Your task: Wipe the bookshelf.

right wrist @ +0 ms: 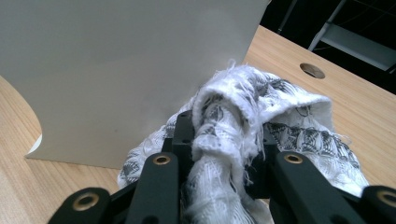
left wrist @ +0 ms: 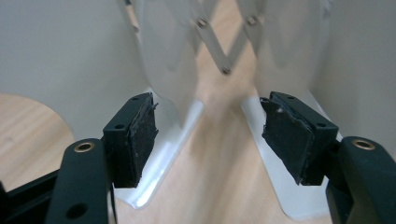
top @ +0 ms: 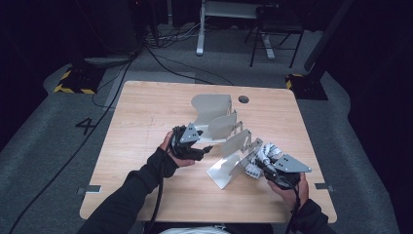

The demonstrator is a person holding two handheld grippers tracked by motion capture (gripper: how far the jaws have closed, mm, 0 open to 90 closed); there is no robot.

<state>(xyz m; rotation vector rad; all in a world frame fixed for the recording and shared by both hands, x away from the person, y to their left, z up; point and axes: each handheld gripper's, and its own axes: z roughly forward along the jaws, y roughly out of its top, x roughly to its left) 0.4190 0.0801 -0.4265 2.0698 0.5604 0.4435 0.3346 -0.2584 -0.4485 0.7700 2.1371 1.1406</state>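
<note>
A pale grey folding rack [top: 229, 141] with upright panels on scissor links stands in the middle of the wooden table [top: 146, 117]. My left gripper [top: 208, 147] points at the rack's left side. In the left gripper view, the left gripper [left wrist: 210, 140] is open with bare pads, facing the gap between two panels, with the scissor links [left wrist: 225, 70] beyond. A white cloth with a dark pattern [top: 260, 155] lies bunched at the rack's right end. My right gripper [top: 269, 170] is shut on that cloth [right wrist: 280, 112], which bulges up between the jaws of the right gripper [right wrist: 224, 154], beside a panel [right wrist: 121, 70].
A round cable hole [top: 243, 99] is in the tabletop behind the rack, and this cable hole [right wrist: 313, 70] is also in the right gripper view. Bare wood lies left of and in front of the rack. Cables, a chair and desk legs stand on the floor beyond the table.
</note>
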